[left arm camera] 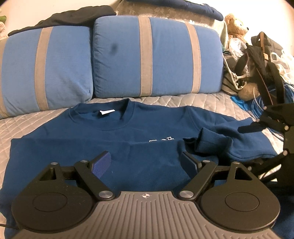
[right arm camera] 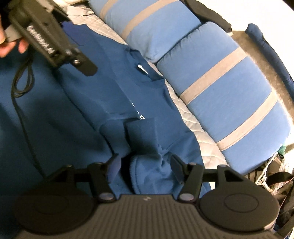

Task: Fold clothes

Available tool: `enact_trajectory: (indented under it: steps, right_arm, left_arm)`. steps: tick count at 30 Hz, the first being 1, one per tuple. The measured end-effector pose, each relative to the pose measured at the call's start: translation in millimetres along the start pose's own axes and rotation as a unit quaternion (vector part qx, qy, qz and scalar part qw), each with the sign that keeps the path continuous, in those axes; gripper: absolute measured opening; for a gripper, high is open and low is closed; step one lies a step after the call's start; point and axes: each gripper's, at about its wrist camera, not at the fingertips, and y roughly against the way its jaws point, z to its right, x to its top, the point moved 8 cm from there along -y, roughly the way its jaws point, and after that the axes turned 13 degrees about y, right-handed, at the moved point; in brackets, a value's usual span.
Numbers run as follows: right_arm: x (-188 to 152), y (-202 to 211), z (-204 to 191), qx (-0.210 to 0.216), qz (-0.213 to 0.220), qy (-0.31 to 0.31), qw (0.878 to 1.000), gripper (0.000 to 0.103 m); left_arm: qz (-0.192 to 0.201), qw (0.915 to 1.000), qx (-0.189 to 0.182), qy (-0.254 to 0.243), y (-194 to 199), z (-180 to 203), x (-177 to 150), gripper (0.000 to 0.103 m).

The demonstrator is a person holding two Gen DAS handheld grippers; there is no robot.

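A navy blue sweatshirt [left arm camera: 114, 139] lies flat on the quilted grey bed cover, collar toward the cushions, white label showing. Its right sleeve is folded in, the ribbed cuff [left arm camera: 211, 141] lying on the chest. My left gripper [left arm camera: 145, 165] is open and empty just above the sweatshirt's lower body. My right gripper [right arm camera: 145, 167] is open, its fingers either side of bunched sleeve fabric [right arm camera: 147, 174] below the cuff [right arm camera: 141, 134]; it also shows at the right edge of the left wrist view [left arm camera: 266, 123]. The left gripper shows at the top left of the right wrist view [right arm camera: 86, 68].
Two blue cushions with grey stripes [left arm camera: 156, 55] stand behind the sweatshirt. Dark clothes [left arm camera: 73, 16] lie on top of them. A teddy bear [left arm camera: 237, 25], bags, straps and blue cable [left arm camera: 266, 103] crowd the right. The quilted cover [left arm camera: 27, 119] stretches to the left.
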Motion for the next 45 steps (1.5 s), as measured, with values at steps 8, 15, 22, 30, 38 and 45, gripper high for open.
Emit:
enact_trajectory:
  steps: [8, 15, 22, 30, 38, 45]
  right_arm:
    - [-5.0, -9.5, -6.4, 0.000, -0.017, 0.011, 1.000, 0.063]
    - [-8.7, -18.6, -12.3, -0.002, -0.031, 0.021, 0.999, 0.044]
    - [-0.3, -16.1, -2.7, -0.033, -0.010, 0.020, 0.999, 0.007]
    - [10.6, 18.8, 32.9, -0.103, 0.050, -0.007, 0.993, 0.006]
    - [25.9, 35.4, 26.5, -0.122, 0.098, -0.011, 0.988, 0.006]
    - [44.3, 38.8, -2.0, -0.143, 0.114, 0.056, 0.982, 0.006]
  left_arm:
    - [0.000, 1.0000, -0.001, 0.001, 0.0, -1.1, 0.5, 0.083]
    - [-0.002, 1.0000, -0.007, 0.002, 0.5, 0.2, 1.1, 0.084]
    - [0.000, 0.9971, -0.066, 0.038, 9.5, -0.4, 8.7, 0.083]
    - [-0.068, 0.9633, -0.170, 0.197, 15.5, -12.3, 32.3, 0.083]
    - [-0.156, 0.8987, -0.258, 0.318, -0.6, -6.0, 54.9, 0.083]
    - [-0.247, 0.8286, -0.280, 0.417, -41.3, -0.4, 51.2, 0.082]
